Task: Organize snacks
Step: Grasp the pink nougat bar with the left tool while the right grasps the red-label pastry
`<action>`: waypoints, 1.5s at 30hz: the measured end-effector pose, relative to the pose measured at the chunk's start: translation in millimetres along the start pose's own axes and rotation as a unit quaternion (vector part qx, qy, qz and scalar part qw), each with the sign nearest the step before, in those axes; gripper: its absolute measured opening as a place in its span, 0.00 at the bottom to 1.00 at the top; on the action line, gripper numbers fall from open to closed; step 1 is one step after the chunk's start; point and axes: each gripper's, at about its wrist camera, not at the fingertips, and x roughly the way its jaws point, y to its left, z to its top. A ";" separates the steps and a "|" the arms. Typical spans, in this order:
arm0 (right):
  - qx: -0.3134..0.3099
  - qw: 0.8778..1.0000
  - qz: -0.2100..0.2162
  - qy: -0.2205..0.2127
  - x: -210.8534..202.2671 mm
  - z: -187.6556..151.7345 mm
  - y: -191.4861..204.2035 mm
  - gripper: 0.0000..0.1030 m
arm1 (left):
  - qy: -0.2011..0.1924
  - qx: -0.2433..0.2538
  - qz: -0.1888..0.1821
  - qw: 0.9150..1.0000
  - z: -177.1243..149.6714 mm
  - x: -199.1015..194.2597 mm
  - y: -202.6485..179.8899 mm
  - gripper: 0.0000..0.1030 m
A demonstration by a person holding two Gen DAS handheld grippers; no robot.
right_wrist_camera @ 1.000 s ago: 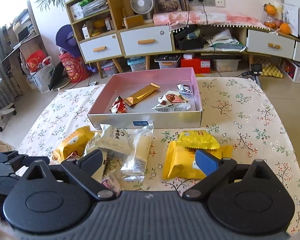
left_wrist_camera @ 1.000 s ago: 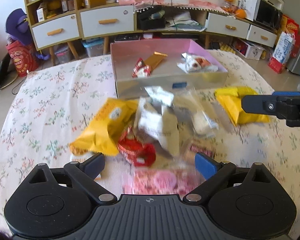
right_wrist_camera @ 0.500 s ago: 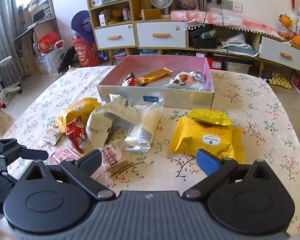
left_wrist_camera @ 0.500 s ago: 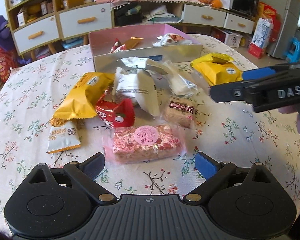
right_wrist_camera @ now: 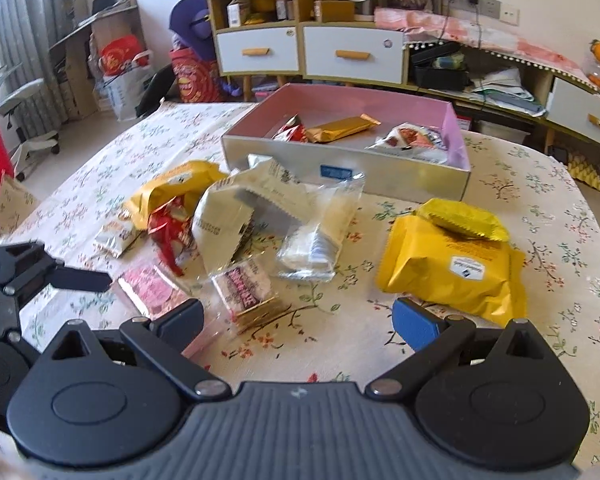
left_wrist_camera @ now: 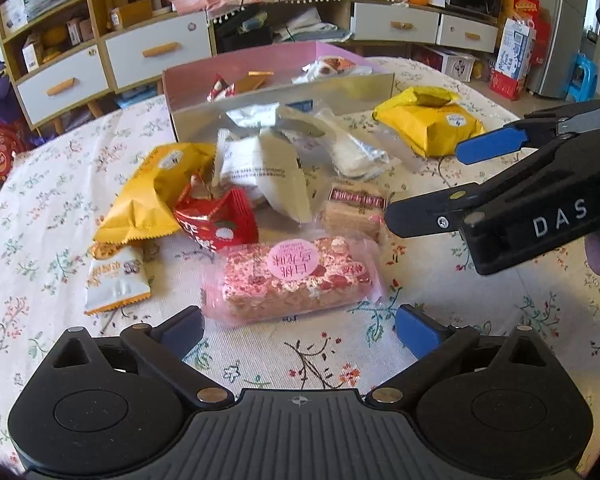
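- The left gripper point(left_wrist_camera: 298, 326) has its fingers spread wide and empty, low over the floral tablecloth point(left_wrist_camera: 40, 216).
- Just ahead of the fingertips lies a pink nougat bar point(left_wrist_camera: 296, 280) in clear wrap, flat on the cloth.
- The right gripper point(right_wrist_camera: 296, 318) also has its fingers apart and holds nothing; a small wafer pack point(right_wrist_camera: 248, 288) lies between and just beyond them.
- Beyond the bar sit a red packet point(left_wrist_camera: 216, 224), a long yellow packet point(left_wrist_camera: 152, 192) at left and a white packet point(left_wrist_camera: 260, 172).
- To the right, well apart, a yellow bag point(right_wrist_camera: 452, 264) carries a smaller yellow pouch point(right_wrist_camera: 460, 218).
- Farthest stands the pink-lined box point(right_wrist_camera: 456, 136), holding a gold bar point(right_wrist_camera: 342, 128) and other snacks.
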 end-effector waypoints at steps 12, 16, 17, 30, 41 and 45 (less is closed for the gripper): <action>0.013 1.000 0.016 0.009 16.5 7.8 -2.0 0.84 | -0.007 -0.029 -0.002 1.000 7.1 9.3 0.8 1.00; 0.032 0.999 0.029 0.020 26.7 11.2 -5.7 0.74 | -0.008 -0.043 -0.002 0.999 9.3 14.0 2.9 1.00; 0.036 0.999 0.034 0.022 27.7 11.3 -5.8 0.74 | -0.010 -0.045 -0.003 0.999 9.3 14.6 3.5 1.00; -0.043 0.998 0.042 0.032 22.4 11.3 21.9 0.33 | -0.017 -0.040 -0.006 0.999 9.1 13.2 7.9 0.95; -0.025 0.998 0.012 0.058 21.6 15.6 10.6 0.32 | -0.013 -0.035 0.003 0.999 11.6 8.4 11.3 0.85; -0.010 0.998 0.005 0.068 20.8 16.4 4.3 0.32 | -0.008 -0.045 0.007 0.999 10.9 6.8 15.4 0.84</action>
